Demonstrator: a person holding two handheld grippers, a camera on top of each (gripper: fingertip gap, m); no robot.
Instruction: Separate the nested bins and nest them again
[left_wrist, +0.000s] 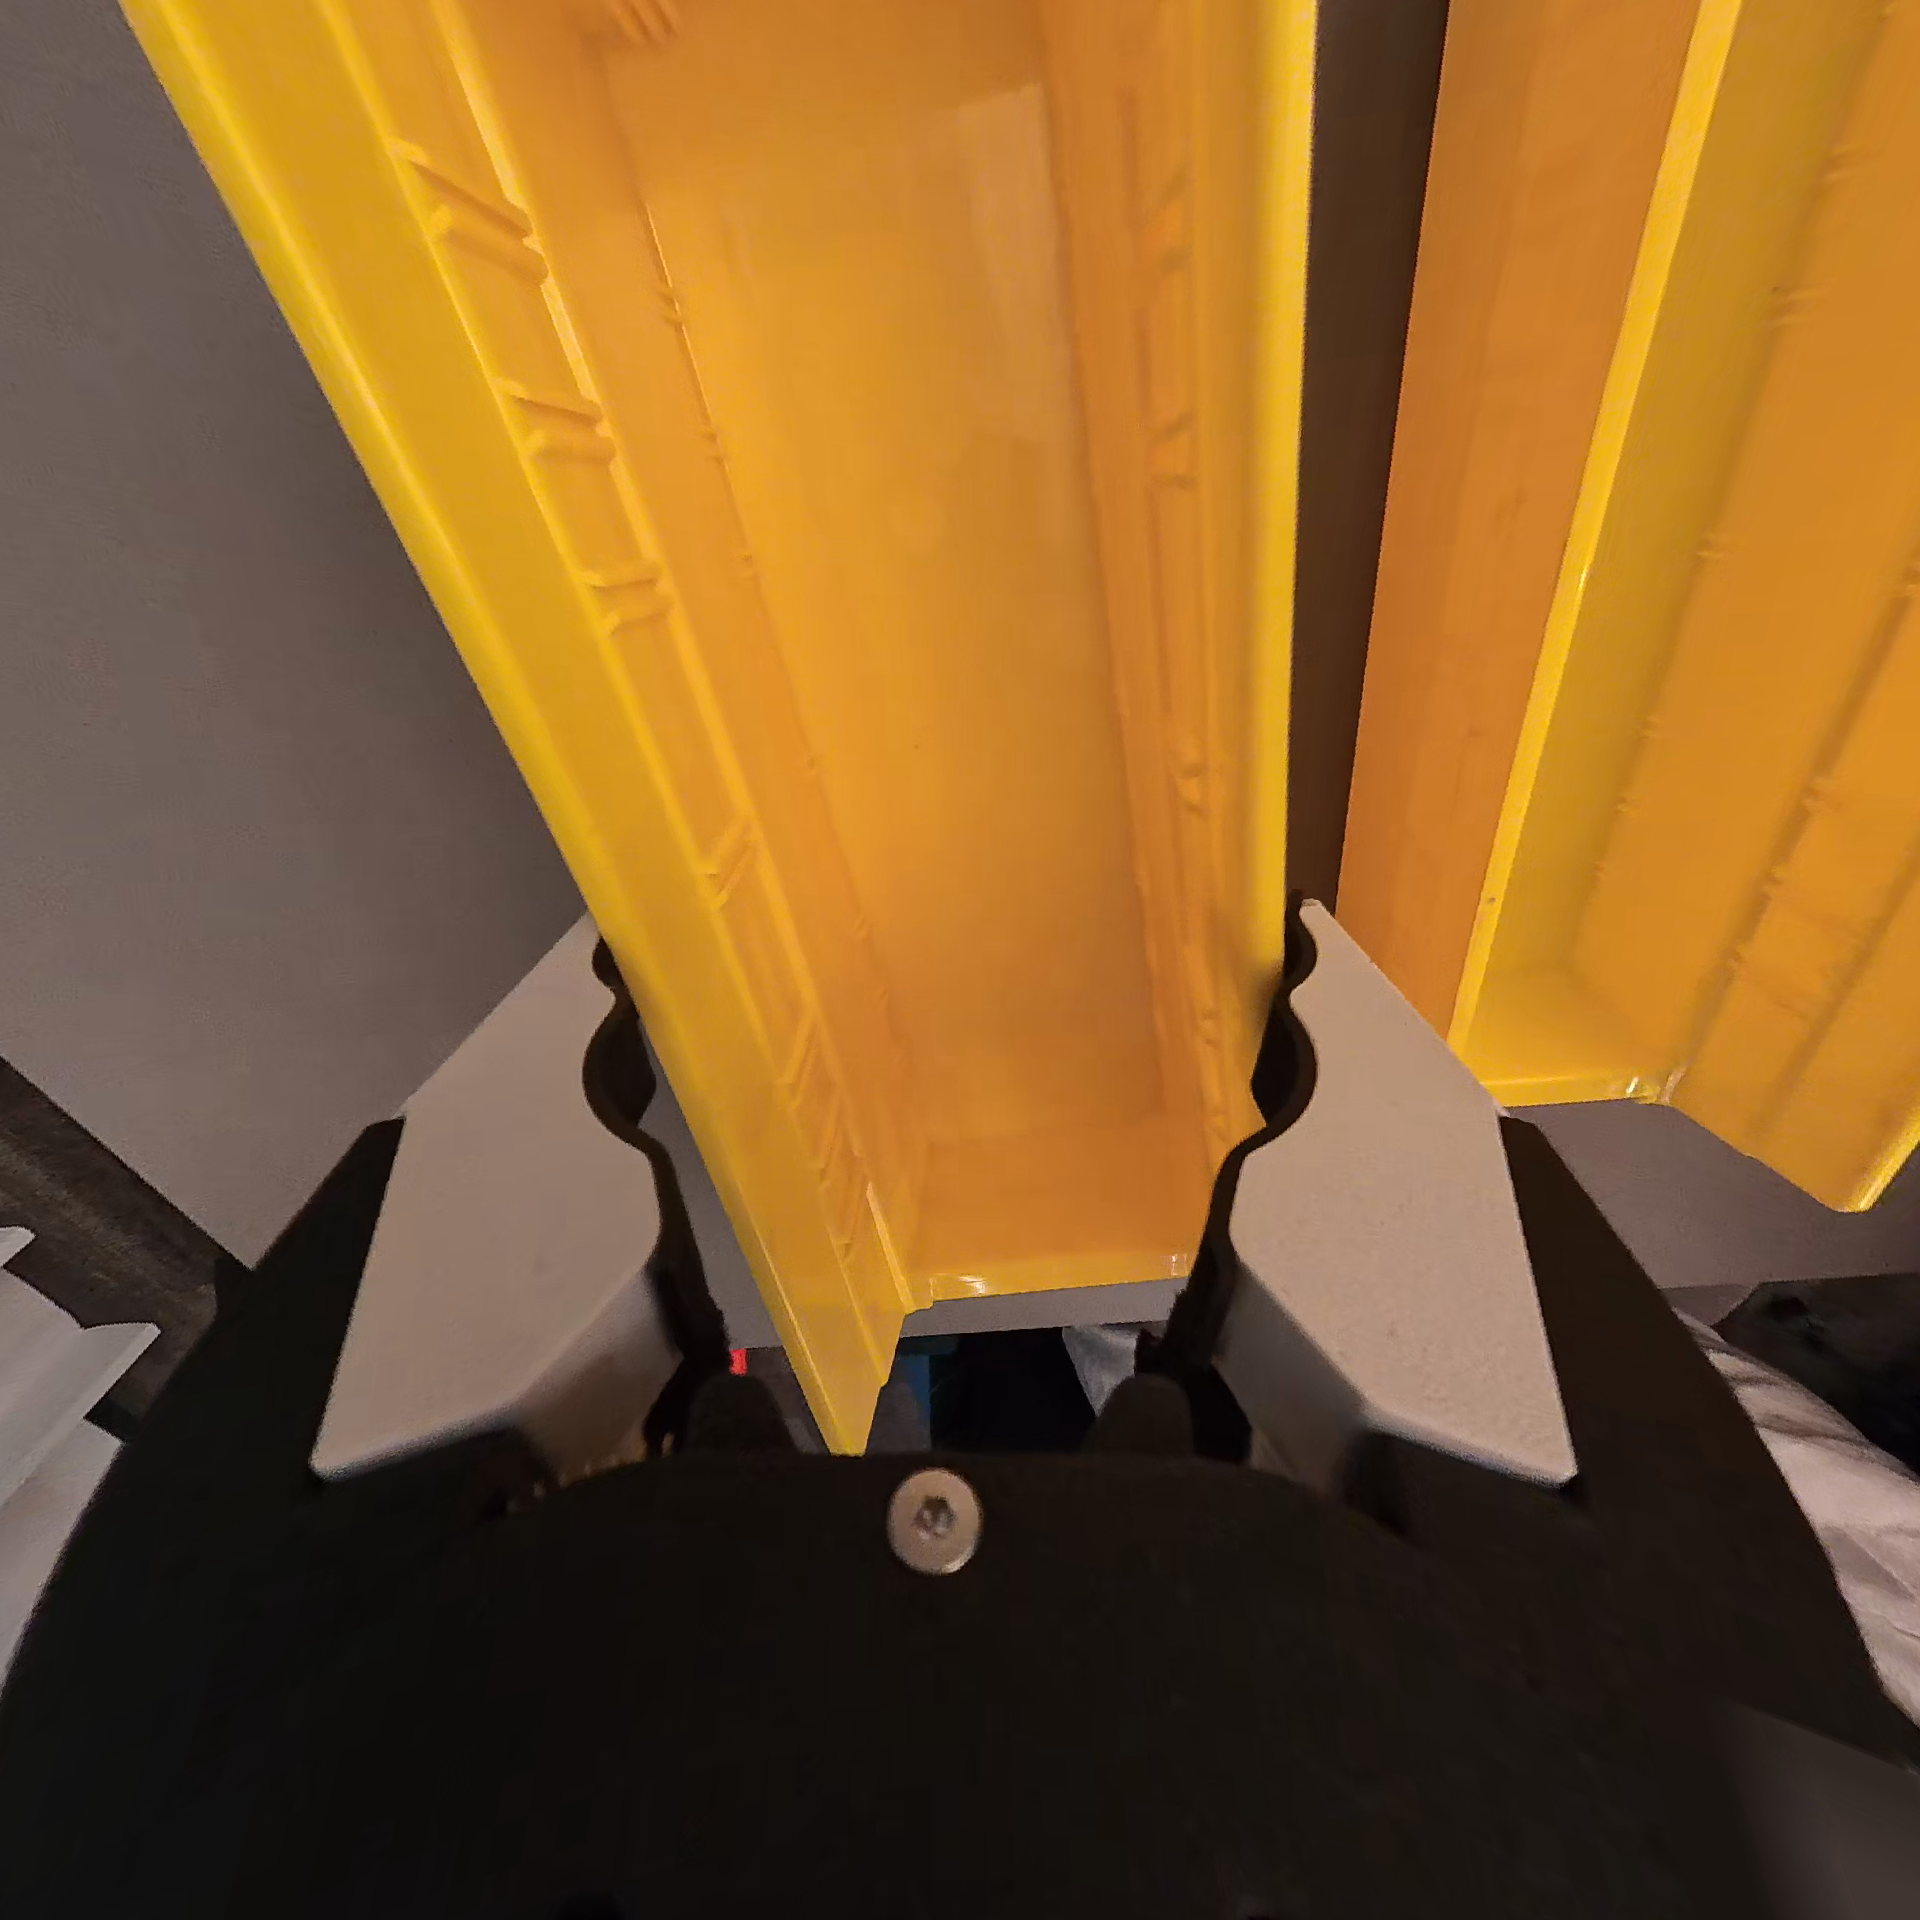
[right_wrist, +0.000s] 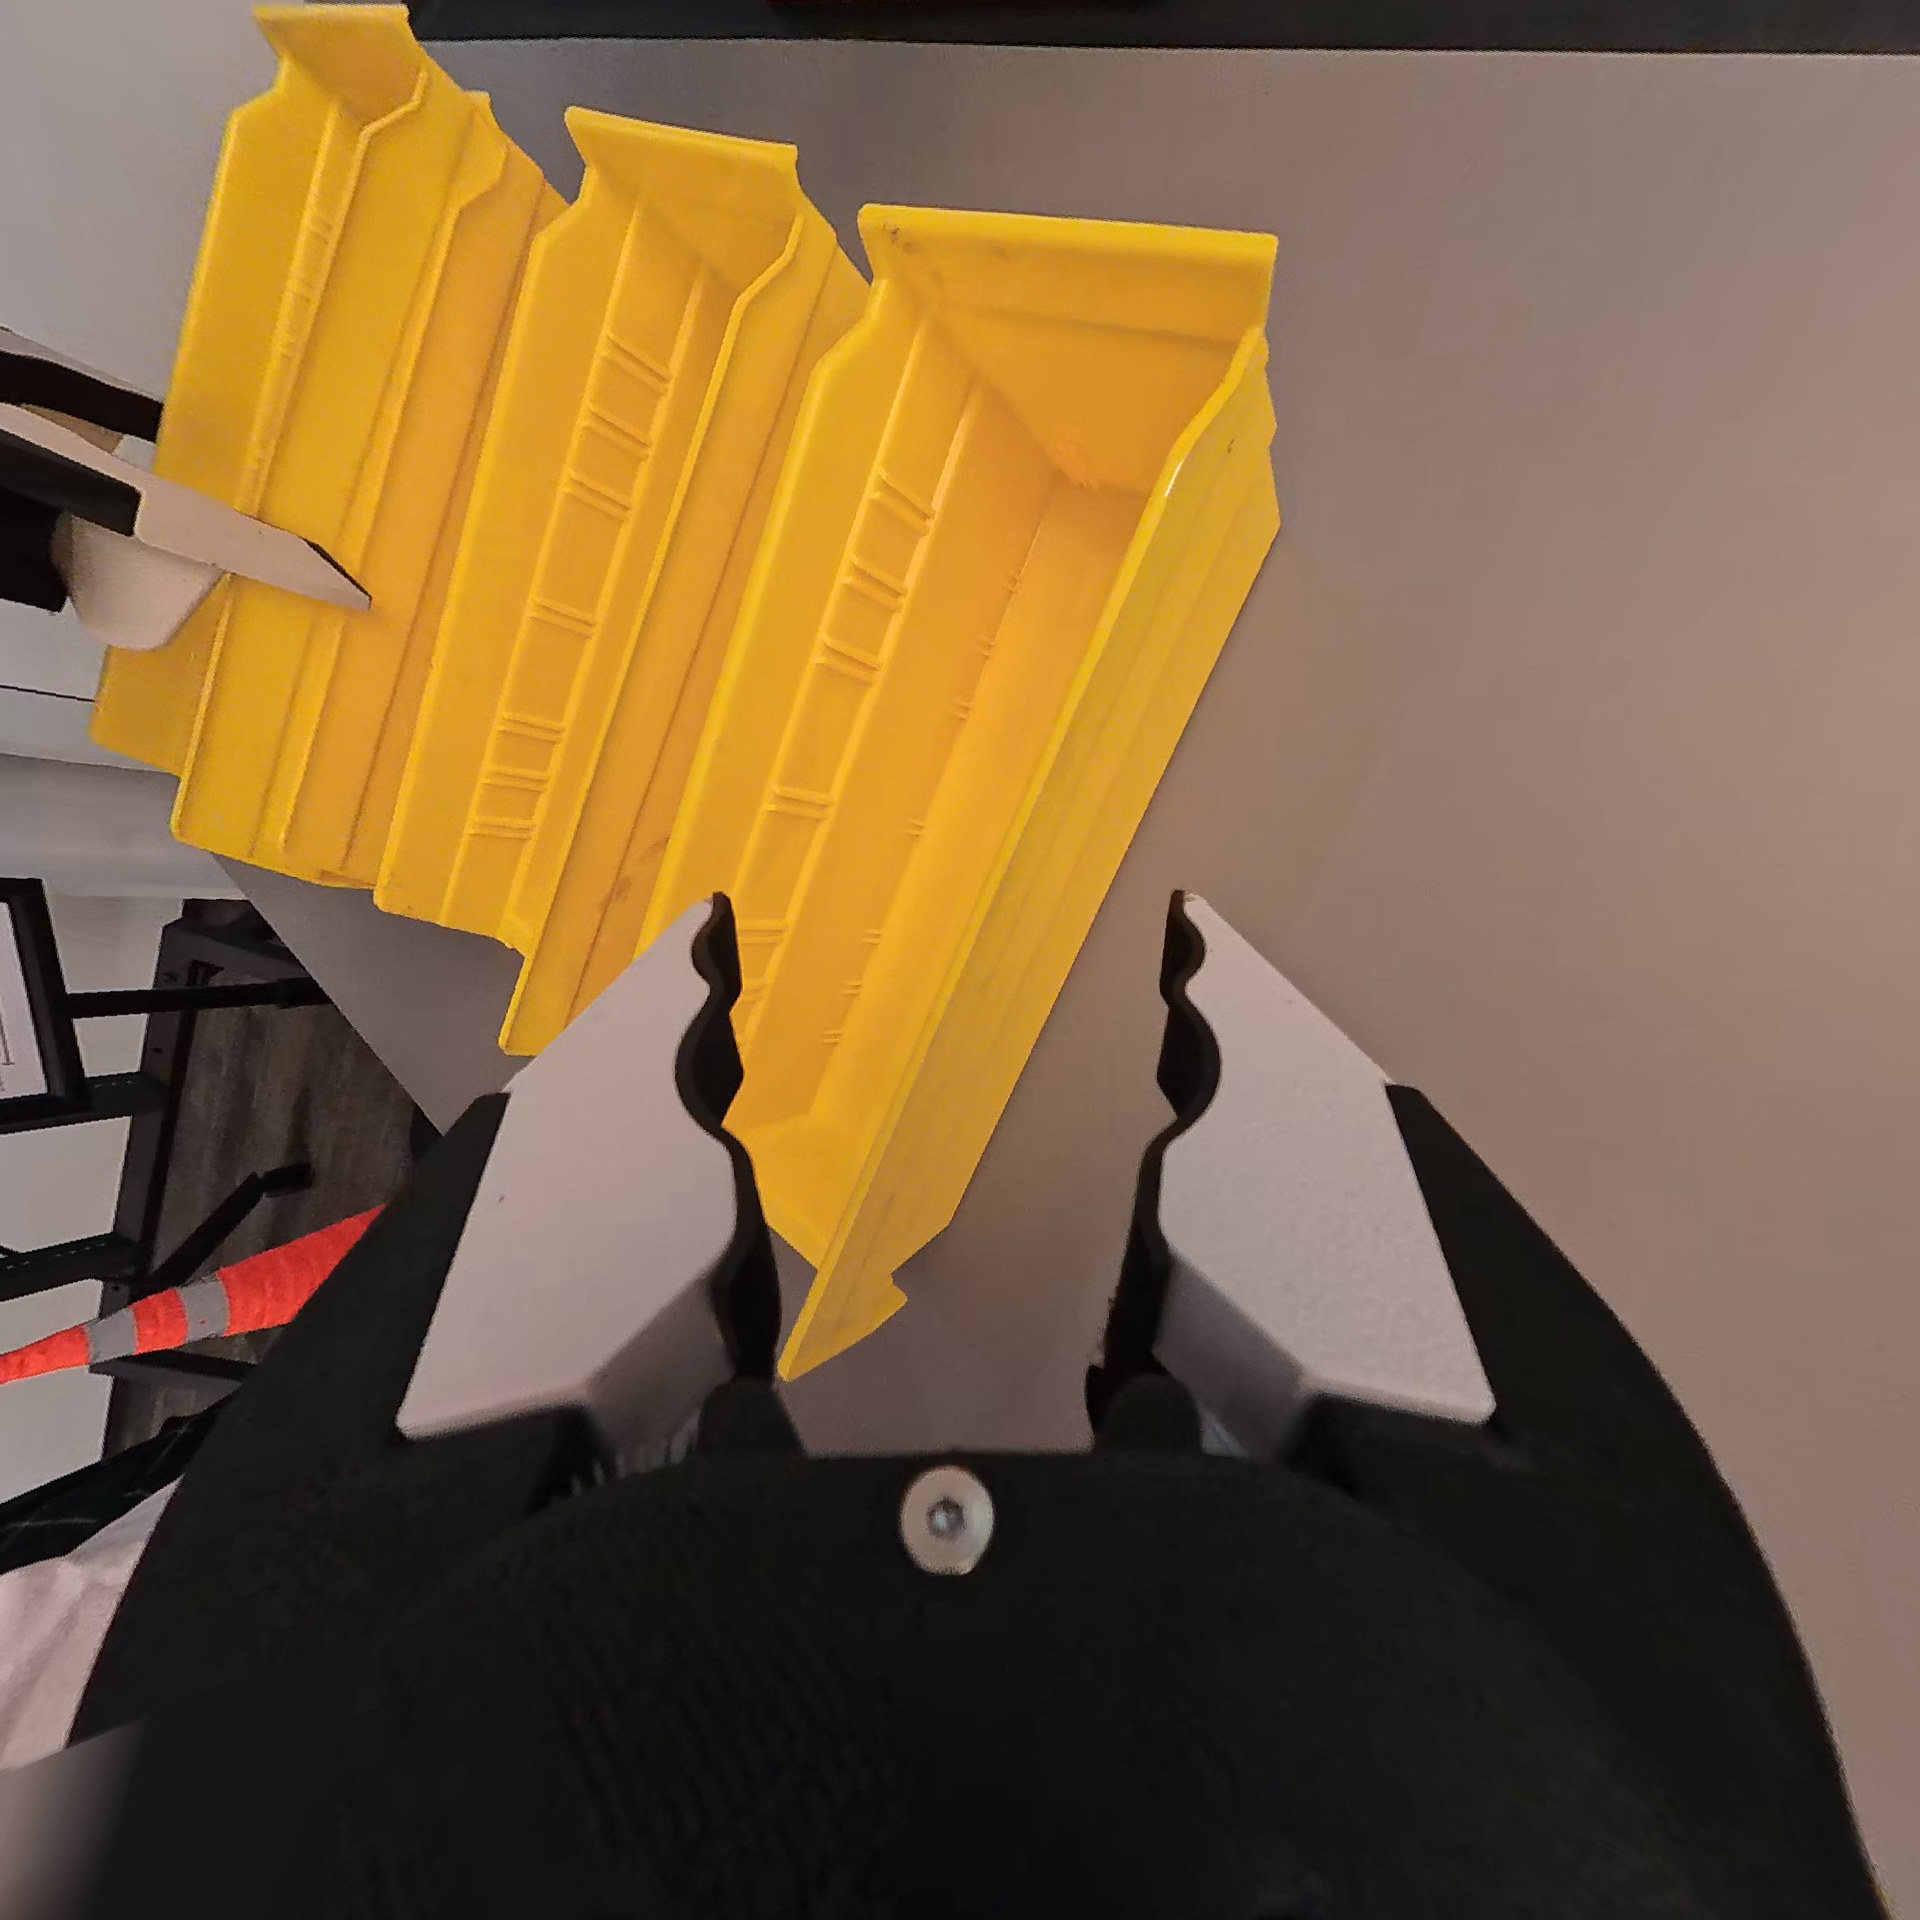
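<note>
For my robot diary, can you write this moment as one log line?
bins: three yellow, apart | left gripper: fingers on leftmost bin | right gripper: open above rightmost bin

Grey table top (right_wrist: 1558, 520), dark wood-look floor (right_wrist: 270, 1091), black metal shelving (right_wrist: 135, 1039) and orange-striped cone (right_wrist: 208, 1309) at left.

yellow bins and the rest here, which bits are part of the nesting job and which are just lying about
Job: three long yellow plastic bins, left, middle, right; left tool around the left bin; right tool, open.

Lying about: orange-and-grey striped pole, black metal rack.
</note>
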